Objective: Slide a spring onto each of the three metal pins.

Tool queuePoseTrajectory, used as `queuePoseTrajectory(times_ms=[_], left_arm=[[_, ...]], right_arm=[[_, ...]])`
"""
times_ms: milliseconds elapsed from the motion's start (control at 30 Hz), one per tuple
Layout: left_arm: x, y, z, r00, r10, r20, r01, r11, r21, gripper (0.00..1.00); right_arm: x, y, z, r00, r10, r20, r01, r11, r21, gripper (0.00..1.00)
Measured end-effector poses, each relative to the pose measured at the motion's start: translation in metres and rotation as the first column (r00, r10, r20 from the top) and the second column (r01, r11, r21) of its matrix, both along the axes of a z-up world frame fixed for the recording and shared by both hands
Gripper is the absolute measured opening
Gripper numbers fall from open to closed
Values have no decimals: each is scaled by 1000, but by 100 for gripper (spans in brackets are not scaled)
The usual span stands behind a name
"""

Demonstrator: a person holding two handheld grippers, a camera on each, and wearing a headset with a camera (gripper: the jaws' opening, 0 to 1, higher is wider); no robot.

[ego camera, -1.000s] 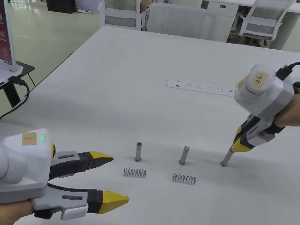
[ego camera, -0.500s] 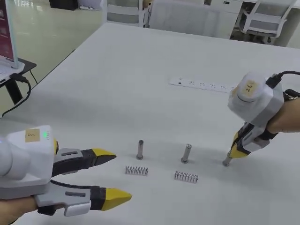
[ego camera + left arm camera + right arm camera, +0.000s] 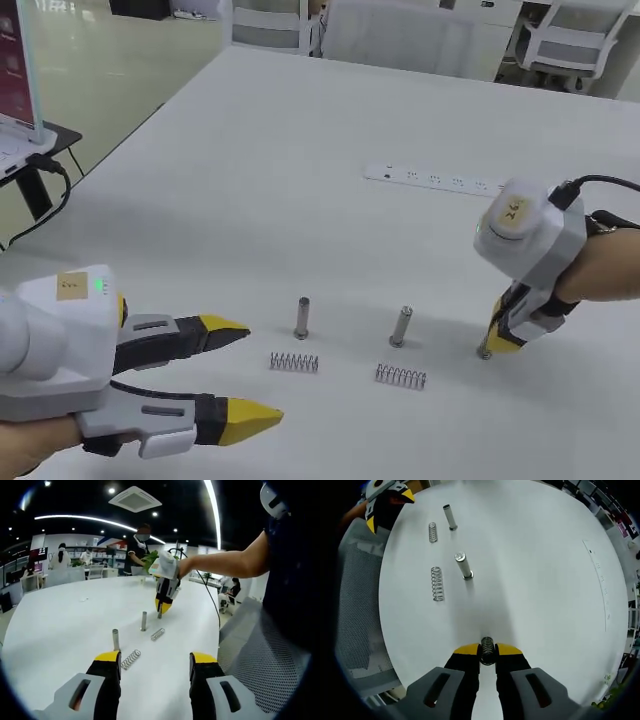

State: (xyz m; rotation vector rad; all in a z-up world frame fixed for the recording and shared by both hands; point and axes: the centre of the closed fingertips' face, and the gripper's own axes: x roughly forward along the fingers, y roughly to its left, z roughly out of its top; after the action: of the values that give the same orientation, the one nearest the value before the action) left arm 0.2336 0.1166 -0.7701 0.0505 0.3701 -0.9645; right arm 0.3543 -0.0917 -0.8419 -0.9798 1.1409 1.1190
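**A:** Fingers on the right gripper [image 3: 487, 650] are clamped on a spring [image 3: 487, 657]. You see it end-on, so its long axis runs along the fingers, pointing down at the right pin [image 3: 484, 351] on the surface [image 3: 300, 180].

**B:** yep. The left gripper [image 3: 250, 370] hovers low with its fingers wide apart. The left spring [image 3: 293, 361] and middle spring [image 3: 400, 376] lie flat, long axes sideways across the head view. Each is just in front of an upright pin, the left pin [image 3: 302, 317] and the middle pin [image 3: 401, 326].

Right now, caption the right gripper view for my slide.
Right claw shut on a spring; two pins and two loose springs ahead.
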Motion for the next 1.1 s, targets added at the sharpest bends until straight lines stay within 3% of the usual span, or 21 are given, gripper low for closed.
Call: queuePoseTrajectory(times_ms=[533,800,1100], left_arm=[[0,0,1,1000,1,1,-1,1000,-1,49],[0,0,1,1000,1,1,-1,1000,0,49],[-1,1,2,1000,2,2,-2,1000,0,49]], right_arm=[[-3,-1,-5,1000,-6,-6,6,1000,1,10],[-3,-1,-5,1000,-2,6,2,1000,8,20],[-1,4,2,999,8,37,-9,999,32,24]])
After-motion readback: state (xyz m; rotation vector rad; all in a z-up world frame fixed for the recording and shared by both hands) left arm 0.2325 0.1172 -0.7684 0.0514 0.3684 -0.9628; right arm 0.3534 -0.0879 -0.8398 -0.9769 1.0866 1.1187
